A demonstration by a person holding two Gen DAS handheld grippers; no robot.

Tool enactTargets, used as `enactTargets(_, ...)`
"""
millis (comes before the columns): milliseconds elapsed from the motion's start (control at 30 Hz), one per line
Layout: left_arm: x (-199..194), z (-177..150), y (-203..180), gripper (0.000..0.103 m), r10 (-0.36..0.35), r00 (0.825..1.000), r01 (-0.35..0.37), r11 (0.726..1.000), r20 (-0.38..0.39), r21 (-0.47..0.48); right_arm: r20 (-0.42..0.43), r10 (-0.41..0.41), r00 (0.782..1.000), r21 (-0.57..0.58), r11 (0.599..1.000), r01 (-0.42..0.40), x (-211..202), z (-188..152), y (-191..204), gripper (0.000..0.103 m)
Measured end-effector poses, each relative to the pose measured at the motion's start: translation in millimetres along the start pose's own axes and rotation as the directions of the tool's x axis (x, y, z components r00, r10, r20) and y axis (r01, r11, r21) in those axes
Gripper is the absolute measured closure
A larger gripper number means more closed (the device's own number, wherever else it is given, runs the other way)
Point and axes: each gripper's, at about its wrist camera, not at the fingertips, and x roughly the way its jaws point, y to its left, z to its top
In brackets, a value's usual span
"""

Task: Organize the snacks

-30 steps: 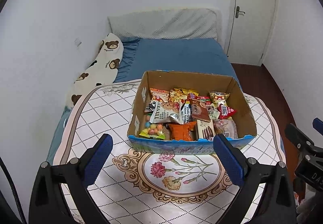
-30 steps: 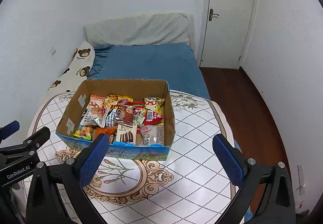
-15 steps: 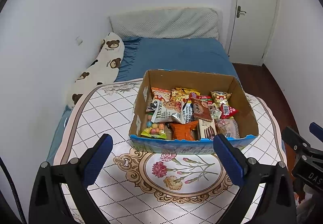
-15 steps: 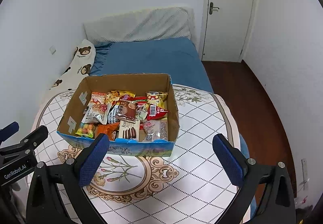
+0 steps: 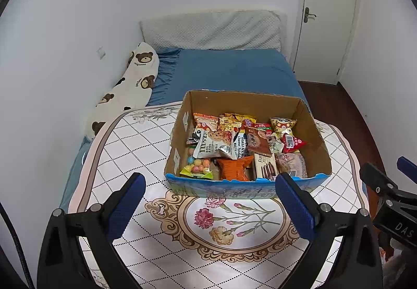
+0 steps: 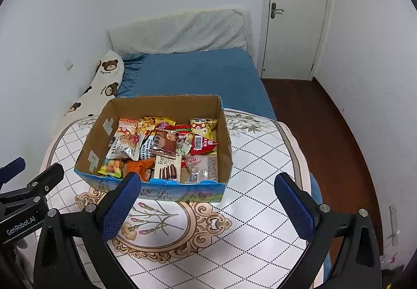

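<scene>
An open cardboard box [image 5: 315, 132] [image 6: 93, 137] with a blue printed front stands on the table and is full of snack packets. Among them are a white cookie bag [image 5: 213, 144], an orange packet [image 5: 234, 169], a chocolate biscuit pack [image 6: 166, 167], a red packet [image 6: 202, 144] and a bag of coloured candy [image 5: 196, 167]. My left gripper [image 5: 211, 201] hangs open over the tablecloth in front of the box, holding nothing. My right gripper [image 6: 208, 200] is open too, near the box's front right corner, and is empty. Each gripper shows at the edge of the other's view.
The table [image 5: 146, 148] wears a white diamond-pattern cloth with a flower medallion [image 5: 229, 218]. Behind it lies a bed with a blue sheet [image 6: 198, 75] and a bear-print pillow [image 5: 130, 85]. A white door [image 6: 294, 15] and dark wood floor [image 6: 325, 132] are at the right.
Both grippers have drifted slightly; the box now sits a little higher and further right in both views. Both stay open and the snacks have not moved.
</scene>
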Motion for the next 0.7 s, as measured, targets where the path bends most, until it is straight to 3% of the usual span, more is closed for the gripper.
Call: enactTargets(700, -2.0, -1.3, -1.3, 0.001, -0.008, 1.0, 0.008, 1.0, -0.004, 0.007, -0.008, -0.006, 1.0, -0.01, 1.0, 0.006, 0.5, -6.1, -0.9, 0.0)
